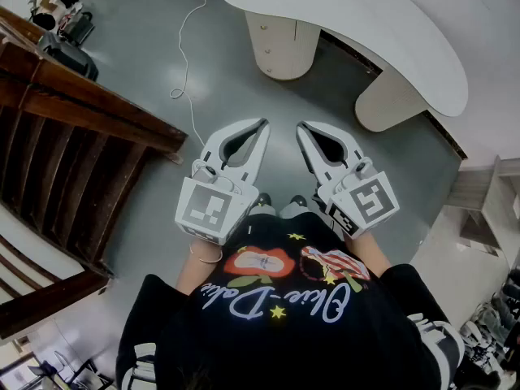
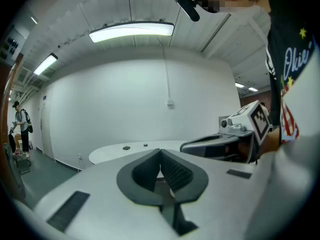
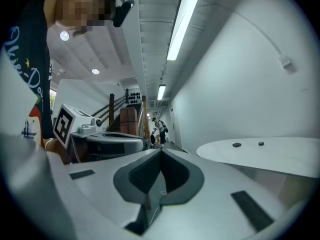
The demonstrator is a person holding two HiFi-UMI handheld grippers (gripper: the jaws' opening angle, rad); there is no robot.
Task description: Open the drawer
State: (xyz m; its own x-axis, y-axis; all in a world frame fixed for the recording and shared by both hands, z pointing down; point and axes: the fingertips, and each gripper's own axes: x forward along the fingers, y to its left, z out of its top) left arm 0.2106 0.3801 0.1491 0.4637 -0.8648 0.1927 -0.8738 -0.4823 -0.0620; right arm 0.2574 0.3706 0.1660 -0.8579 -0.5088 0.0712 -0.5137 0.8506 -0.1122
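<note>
1. Claw state: the left claw (image 1: 262,123) is closed, its ribbed pads meeting with nothing between them. The right claw (image 1: 301,126) is likewise closed and empty. I hold both side by side in front of my torso, roughly level, tips pointing forward over the grey floor (image 1: 146,63)

2. Target location: no drawer is visible in any view. Ahead of both claws stands a white curved tabletop (image 1: 390,31) on rounded pedestals. Its visible faces show no drawer front or handle. To my left runs a dark wooden staircase (image 1: 73,161). At the far right edge of the head view sits a pale boxy unit (image 1: 479,187), too cropped to tell whether it carries a drawer

3. Governing relation: the direction from claw to drawer is undetermined, so the long axis of its front cannot be read. If the drawer is in the right-hand unit, I judge the right claw the nearer. I judge the task not yet begun: first locate the drawer front, then open a claw before approach
</note>
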